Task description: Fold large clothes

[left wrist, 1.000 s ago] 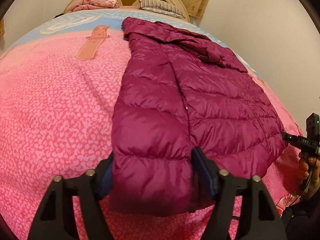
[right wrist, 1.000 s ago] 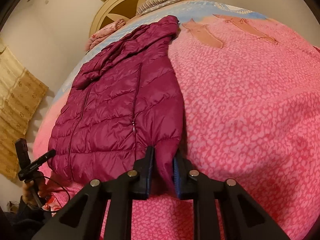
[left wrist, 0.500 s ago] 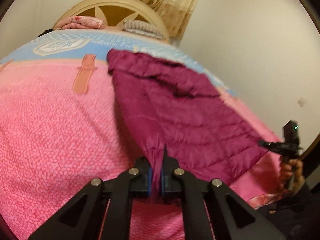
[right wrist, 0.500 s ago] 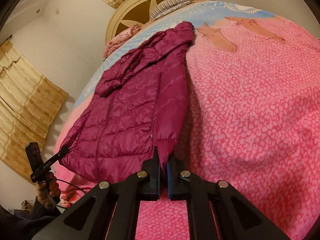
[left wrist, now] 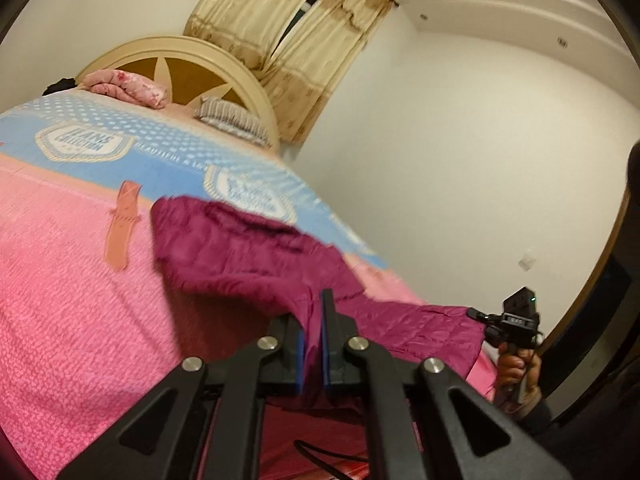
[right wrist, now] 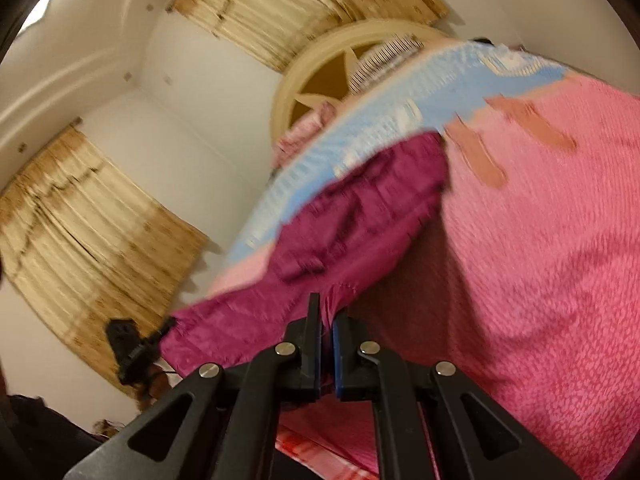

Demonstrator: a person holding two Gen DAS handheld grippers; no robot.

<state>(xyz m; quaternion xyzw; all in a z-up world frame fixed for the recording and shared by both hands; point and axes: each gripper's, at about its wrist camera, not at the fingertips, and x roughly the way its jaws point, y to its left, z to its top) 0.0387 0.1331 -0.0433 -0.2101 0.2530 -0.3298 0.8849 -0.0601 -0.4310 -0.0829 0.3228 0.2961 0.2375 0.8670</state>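
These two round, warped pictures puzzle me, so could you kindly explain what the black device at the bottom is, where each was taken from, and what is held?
There is no robot here: a person holds a two-finger gripper in each hand, and each carries a wide-angle camera looking forward along its fingers. One picture comes from the left gripper, the other from the right gripper. Each also shows the other gripper off to one side, with the hand holding it. The surface is a bed with a pink bedspread and a headboard at the far end. On it lies a maroon puffer jacket. Both grippers are shut on its near hem, which is raised off the bed.
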